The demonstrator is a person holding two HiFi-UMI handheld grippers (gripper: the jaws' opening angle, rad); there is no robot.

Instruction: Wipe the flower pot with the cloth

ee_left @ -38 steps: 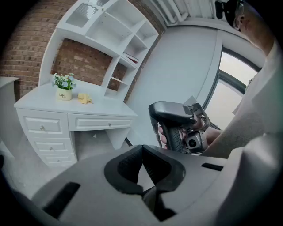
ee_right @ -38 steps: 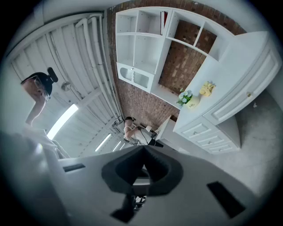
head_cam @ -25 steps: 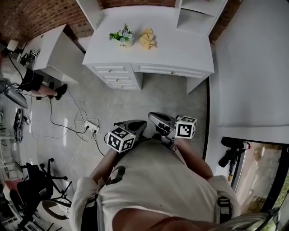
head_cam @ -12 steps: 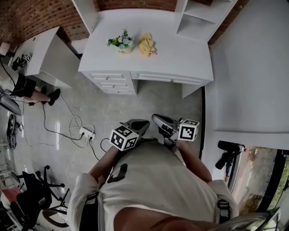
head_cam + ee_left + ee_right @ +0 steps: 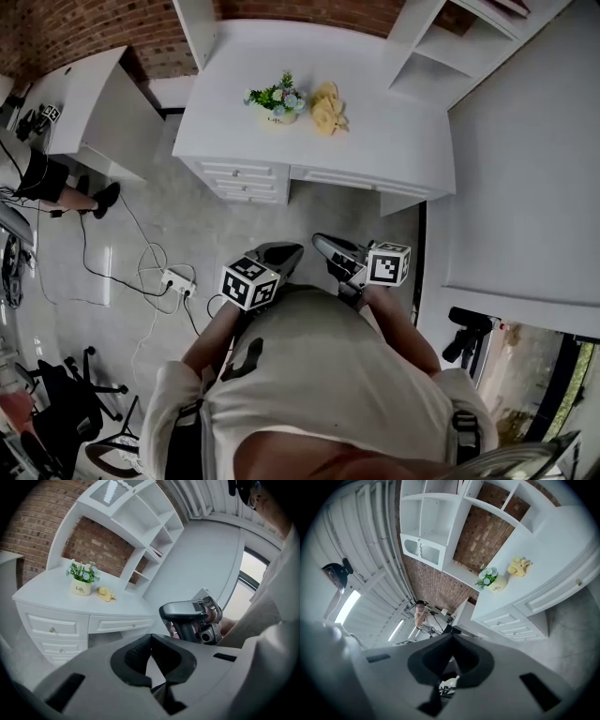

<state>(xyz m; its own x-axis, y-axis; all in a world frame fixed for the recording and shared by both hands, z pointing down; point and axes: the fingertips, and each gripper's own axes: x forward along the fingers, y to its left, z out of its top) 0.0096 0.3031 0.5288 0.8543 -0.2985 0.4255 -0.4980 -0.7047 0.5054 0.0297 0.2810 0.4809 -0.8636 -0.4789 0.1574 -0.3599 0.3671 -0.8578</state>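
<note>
A small white flower pot [image 5: 277, 116] with green leaves and blue-white flowers stands on the white desk [image 5: 394, 141]. A crumpled yellow cloth [image 5: 328, 108] lies just to its right. Both also show in the left gripper view, pot [image 5: 81, 588] and cloth [image 5: 107, 593], and in the right gripper view, pot [image 5: 497, 586] and cloth [image 5: 519, 566]. My left gripper [image 5: 289, 253] and right gripper [image 5: 321, 246] are held close to my body, well short of the desk, both shut and empty.
The desk has drawers [image 5: 248, 183] on its front left and shelves [image 5: 450, 56] at the right. A power strip with cables [image 5: 176, 279] lies on the floor to the left. A second white desk [image 5: 84, 103], a seated person's legs and an office chair [image 5: 66, 412] are at the left.
The desk with the pot and cloth has come nearer and shifted right in the head view. Both grippers stay shut in front of my body.
</note>
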